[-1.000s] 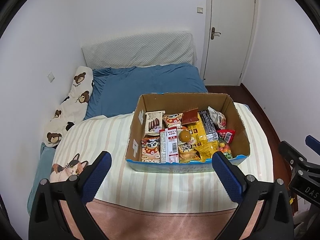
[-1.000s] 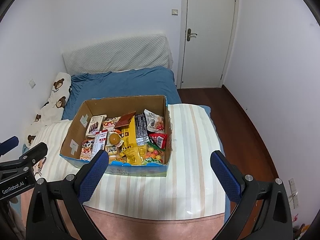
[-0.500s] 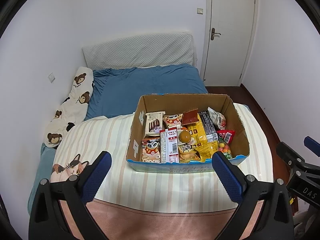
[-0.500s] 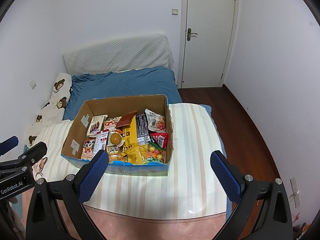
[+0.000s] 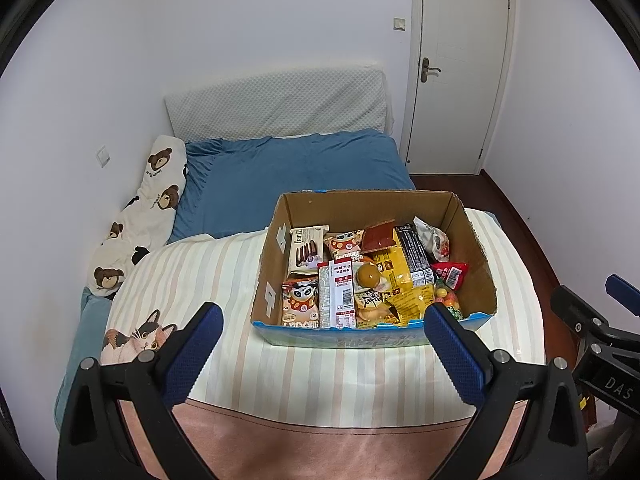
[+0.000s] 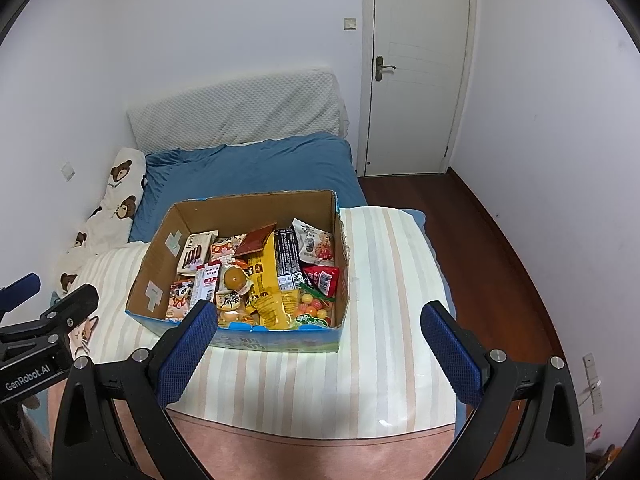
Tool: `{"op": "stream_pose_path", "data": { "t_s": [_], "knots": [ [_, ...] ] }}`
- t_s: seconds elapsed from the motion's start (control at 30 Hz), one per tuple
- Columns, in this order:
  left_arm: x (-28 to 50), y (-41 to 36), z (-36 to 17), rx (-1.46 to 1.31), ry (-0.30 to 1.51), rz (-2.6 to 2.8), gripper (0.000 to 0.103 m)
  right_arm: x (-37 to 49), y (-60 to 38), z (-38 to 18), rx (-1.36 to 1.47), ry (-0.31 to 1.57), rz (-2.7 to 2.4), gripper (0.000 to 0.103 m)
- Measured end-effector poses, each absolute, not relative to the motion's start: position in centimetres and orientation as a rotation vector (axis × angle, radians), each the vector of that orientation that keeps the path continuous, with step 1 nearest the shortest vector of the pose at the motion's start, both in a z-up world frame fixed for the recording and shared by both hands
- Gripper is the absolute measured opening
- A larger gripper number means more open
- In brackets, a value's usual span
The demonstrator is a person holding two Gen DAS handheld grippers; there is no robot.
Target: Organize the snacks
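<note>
Across the middle of both views lies a striped blanket point(image 5: 192, 280) on the bed, bearing a cardboard box point(image 5: 368, 208) packed with snacks point(image 5: 372, 276). Low in frame, left gripper point(image 5: 324, 352) and right gripper point(image 6: 320, 348) hover spread wide, empty.

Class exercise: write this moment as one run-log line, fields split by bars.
left gripper open, empty | right gripper open, empty | cardboard box on striped blanket, full of snacks | nothing grasped yet
</note>
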State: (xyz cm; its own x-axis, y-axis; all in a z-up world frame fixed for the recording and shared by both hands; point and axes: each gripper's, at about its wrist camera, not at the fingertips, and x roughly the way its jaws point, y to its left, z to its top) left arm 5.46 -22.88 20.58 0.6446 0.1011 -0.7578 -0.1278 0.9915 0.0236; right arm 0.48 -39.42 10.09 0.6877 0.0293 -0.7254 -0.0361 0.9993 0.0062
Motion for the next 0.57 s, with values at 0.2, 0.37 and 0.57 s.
{"op": "stream_pose_path", "data": {
  "t_s": [0.2, 0.37, 0.57],
  "knots": [
    [5.56, -23.00, 20.59, -0.031, 0.862, 0.130, 0.103, 0.32, -39.30, 10.12, -0.002, 0.816, 0.043, 0.103],
    [5.56, -23.00, 20.57, -0.031, 0.861, 0.129, 0.103, 0.19, -39.21, 10.19, 0.001, 0.818, 0.045, 0.103],
    [5.65, -23.08, 20.64, -0.029, 0.854, 0.125, 0.103, 0.18, -39.24, 10.21, 0.005, 0.820, 0.046, 0.103]
  ]
}}
